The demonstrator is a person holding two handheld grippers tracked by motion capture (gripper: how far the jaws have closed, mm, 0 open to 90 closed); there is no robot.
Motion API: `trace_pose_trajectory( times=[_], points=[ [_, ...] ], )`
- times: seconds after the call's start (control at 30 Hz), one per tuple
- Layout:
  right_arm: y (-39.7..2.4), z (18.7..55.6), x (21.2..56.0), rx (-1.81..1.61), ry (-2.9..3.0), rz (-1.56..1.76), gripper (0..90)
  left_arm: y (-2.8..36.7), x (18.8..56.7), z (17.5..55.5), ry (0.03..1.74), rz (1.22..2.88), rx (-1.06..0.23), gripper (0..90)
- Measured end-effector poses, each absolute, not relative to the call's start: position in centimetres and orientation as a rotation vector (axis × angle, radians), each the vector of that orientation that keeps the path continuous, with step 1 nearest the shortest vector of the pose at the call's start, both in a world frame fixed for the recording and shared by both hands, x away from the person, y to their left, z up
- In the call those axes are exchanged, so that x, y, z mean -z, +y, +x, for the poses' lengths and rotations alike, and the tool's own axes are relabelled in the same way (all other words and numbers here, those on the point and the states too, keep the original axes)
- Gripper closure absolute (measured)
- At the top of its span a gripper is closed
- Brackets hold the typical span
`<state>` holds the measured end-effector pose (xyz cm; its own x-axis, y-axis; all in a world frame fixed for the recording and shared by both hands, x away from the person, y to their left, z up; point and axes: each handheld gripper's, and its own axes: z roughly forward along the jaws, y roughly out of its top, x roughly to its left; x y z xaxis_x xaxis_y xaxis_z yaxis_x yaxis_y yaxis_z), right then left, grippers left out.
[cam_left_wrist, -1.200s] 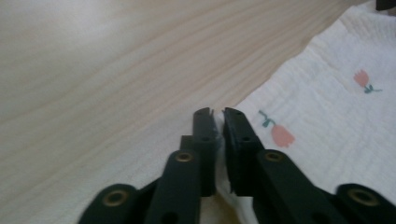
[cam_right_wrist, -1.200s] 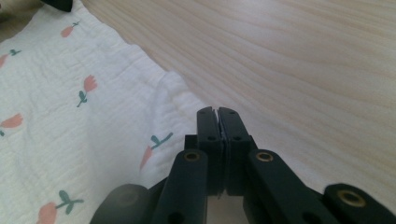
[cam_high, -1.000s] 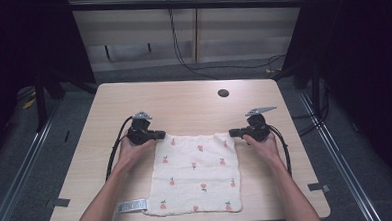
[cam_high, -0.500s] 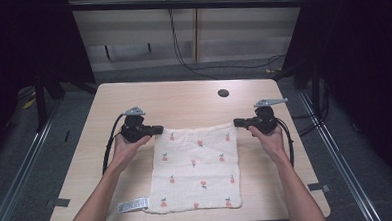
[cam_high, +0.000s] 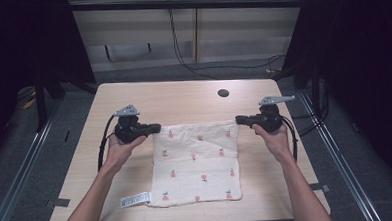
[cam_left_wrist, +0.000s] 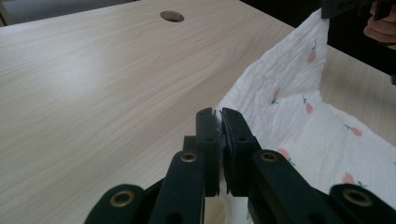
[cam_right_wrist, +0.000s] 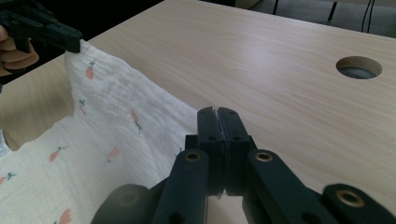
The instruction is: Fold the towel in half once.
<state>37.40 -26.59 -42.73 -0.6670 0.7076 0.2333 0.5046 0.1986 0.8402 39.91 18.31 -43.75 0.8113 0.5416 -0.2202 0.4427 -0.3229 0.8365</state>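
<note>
With far corners pinched, left gripper (cam_high: 154,127) and right gripper (cam_high: 240,120) clamped on cloth (cam_high: 196,160) at frame centre: lift step. Next: fold toward lower edge, corners level.

Bare desk (cam_high: 183,98) lying open beyond my fingers, a round hole (cam_high: 223,93) sitting far off near the back edge, the cloth (cam_high: 196,163) stretching between my hands, a label (cam_high: 135,198) lying near its front-left corner

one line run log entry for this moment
left gripper: shut on white fruit-print cloth far corner | right gripper: shut on other far corner | far edge lifted | near edge on wooden table
</note>
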Motion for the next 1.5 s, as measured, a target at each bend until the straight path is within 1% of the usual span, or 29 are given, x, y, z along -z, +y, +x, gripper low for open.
trace_pose_trajectory(
  times=[0.27, 0.43, 0.6, 0.77, 1.1, 1.33, 1.5],
  points=[
    [-25.9, 35.8, 42.0, -1.453, 2.316, 1.095, 88.7, 18.6, 43.4, 38.2, 0.694, 1.959, -0.109, 86.3],
    [-26.2, 34.9, 41.0, -1.474, 2.296, 1.067, 88.6, 19.0, 42.6, 37.0, 0.69, 1.933, -0.145, 86.2],
    [-26.5, 33.9, 40.4, -1.48, 2.291, 1.047, 88.7, 19.2, 42.2, 36.2, 0.667, 1.929, -0.143, 86.3],
    [-26.4, 33.0, 40.3, -1.431, 2.325, 1.023, 88.6, 19.3, 42.2, 35.4, 0.654, 1.926, -0.16, 86.3],
    [-26.1, 31.0, 40.5, -1.421, 2.37, 0.982, 88.7, 19.8, 43.2, 34.1, 0.642, 1.948, -0.144, 86.3],
    [-25.6, 30.3, 39.8, -1.423, 2.384, 0.945, 88.6, 19.8, 42.6, 33.3, 0.612, 1.963, -0.152, 86.3],
    [-25.4, 29.6, 40.1, -1.423, 2.41, 0.924, 88.6, 20.1, 43.1, 32.5, 0.609, 1.977, -0.141, 86.1]
  ],
)
